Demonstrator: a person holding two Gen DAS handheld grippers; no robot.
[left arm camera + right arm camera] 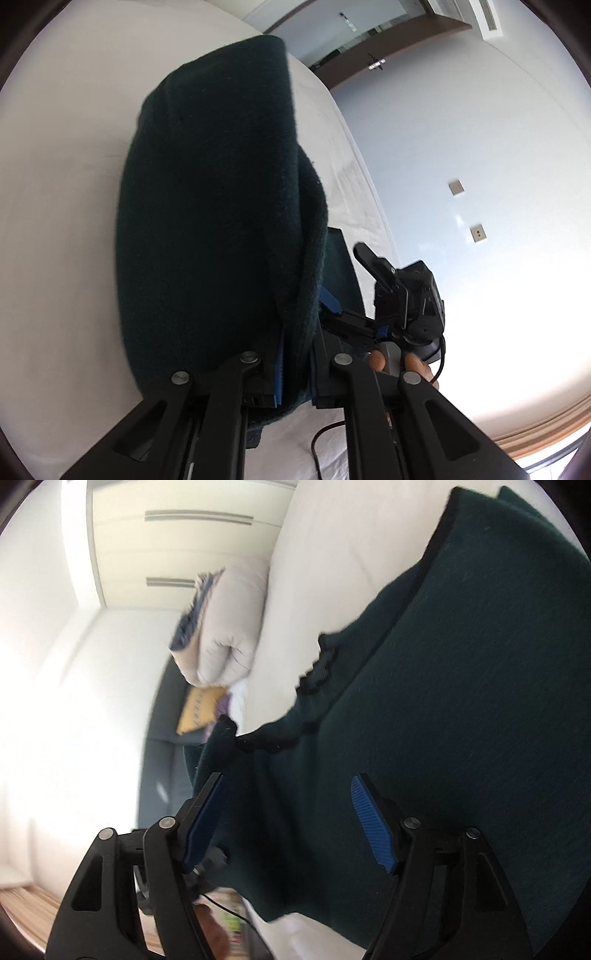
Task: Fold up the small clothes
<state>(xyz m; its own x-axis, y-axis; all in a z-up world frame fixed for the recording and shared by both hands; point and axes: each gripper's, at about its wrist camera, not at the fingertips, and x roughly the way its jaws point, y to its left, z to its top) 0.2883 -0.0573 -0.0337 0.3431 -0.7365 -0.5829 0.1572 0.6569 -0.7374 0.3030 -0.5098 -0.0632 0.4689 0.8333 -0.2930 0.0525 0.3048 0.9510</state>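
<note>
Bed (pixel 55 221): white sheet, fills the left of the left wrist view and the top centre of the right wrist view. Garment (pixel 214 206): dark green knit, lifted off the bed in your left view, hanging as a doubled fold; in your right view it drapes across the right side with a black scalloped trim along one edge.

Your left gripper (pixel 293 373): jaws pressed together on the garment's folded edge, blue pads tight against the fabric on both sides.

Your right gripper (pixel 291 823): jaws spread wide, blue pads (pixel 371 825) well apart. Fabric lies across the gap between them; whether either pad touches it, I cannot tell.

Pillow (pixel 231 627): pale, at the far end of the bed. Yellow cushion (pixel 197 710) just below it. Two wall sockets (pixel 457 187) on the wall in your left view.
</note>
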